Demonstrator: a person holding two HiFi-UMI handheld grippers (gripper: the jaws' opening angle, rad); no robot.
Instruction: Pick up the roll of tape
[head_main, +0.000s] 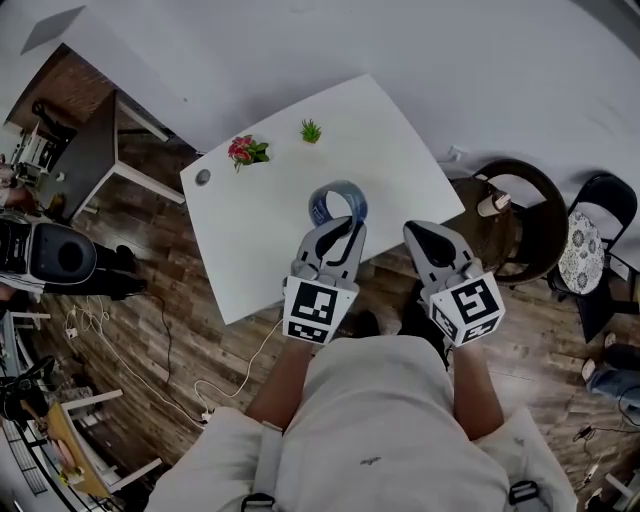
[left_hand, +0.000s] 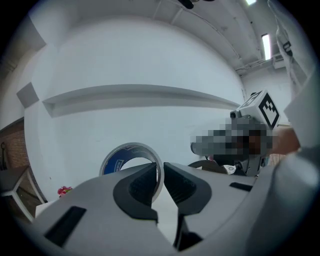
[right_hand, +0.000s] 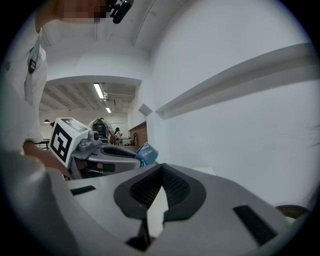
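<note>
The roll of tape (head_main: 338, 203), clear with a blue core, hangs above the near part of the white table (head_main: 250, 260). My left gripper (head_main: 345, 228) is shut on its wall, one pad inside the ring and one outside. In the left gripper view the roll of tape (left_hand: 131, 161) stands upright between the pads of the left gripper (left_hand: 160, 172). My right gripper (head_main: 425, 235) is beside it on the right, shut and empty. In the right gripper view the right gripper (right_hand: 161, 167) has its tips together, and the tape (right_hand: 146, 154) shows as a blue edge to the left.
A pink flower (head_main: 243, 151), a small green plant (head_main: 311, 130) and a grey disc (head_main: 203, 177) sit at the table's far side. A dark round table (head_main: 535, 235) with a cup (head_main: 494, 204) and a folding chair (head_main: 592, 240) stand to the right. Cables lie on the wooden floor at left.
</note>
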